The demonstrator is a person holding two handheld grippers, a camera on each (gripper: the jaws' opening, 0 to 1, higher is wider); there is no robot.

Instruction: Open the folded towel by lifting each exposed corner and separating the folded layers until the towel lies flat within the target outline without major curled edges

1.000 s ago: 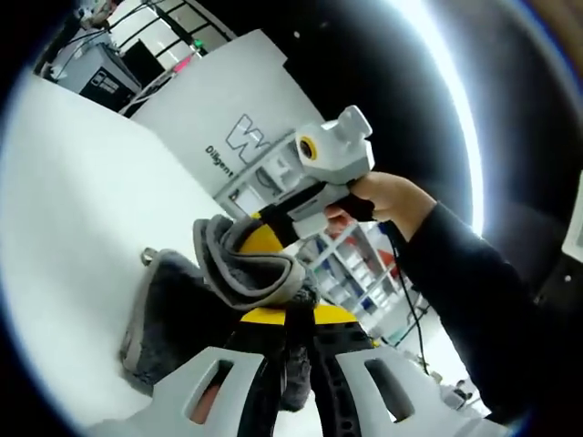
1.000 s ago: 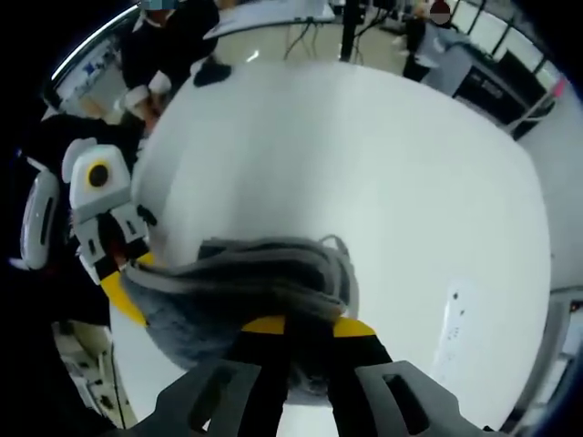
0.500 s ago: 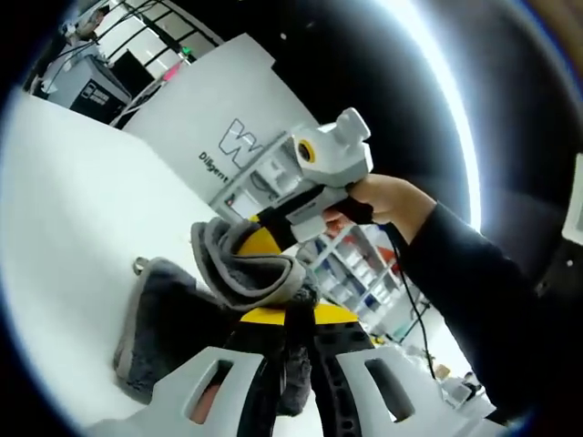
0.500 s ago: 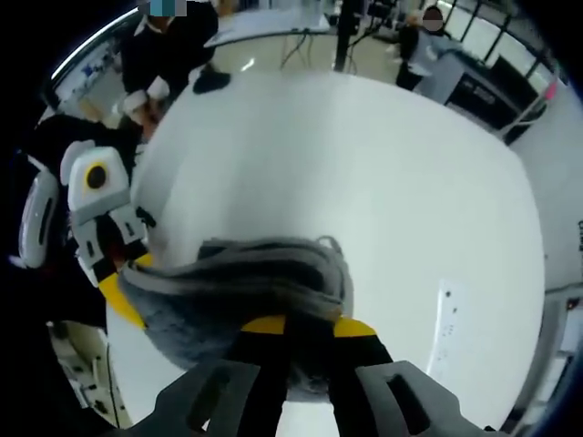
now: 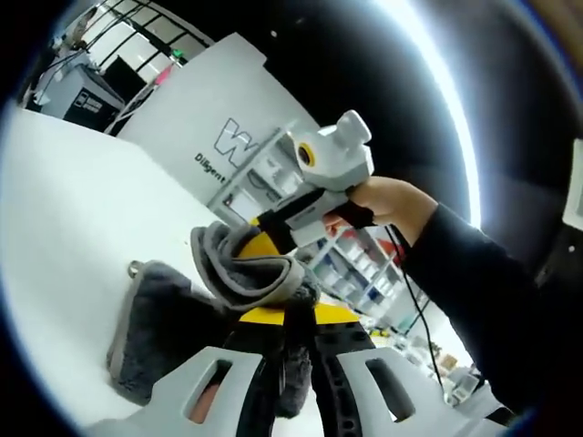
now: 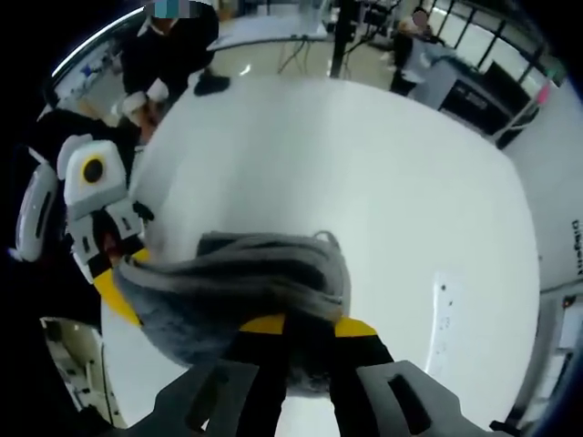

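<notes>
Left gripper view: a grey towel [image 5: 214, 291] is seen pinched between the closed fingers of the left gripper [image 5: 296, 320], its lower part draped down onto the white counter [image 5: 64, 209]. The right gripper [image 5: 260, 238] is held by a hand [image 5: 383, 198] and is clamped on a curled upper edge of the towel. In the right gripper view, the towel [image 6: 232, 287] is gripped by the right gripper [image 6: 301, 328], bunched above the counter [image 6: 364, 182], while the left gripper [image 6: 114, 282] is seen holding its far end
</notes>
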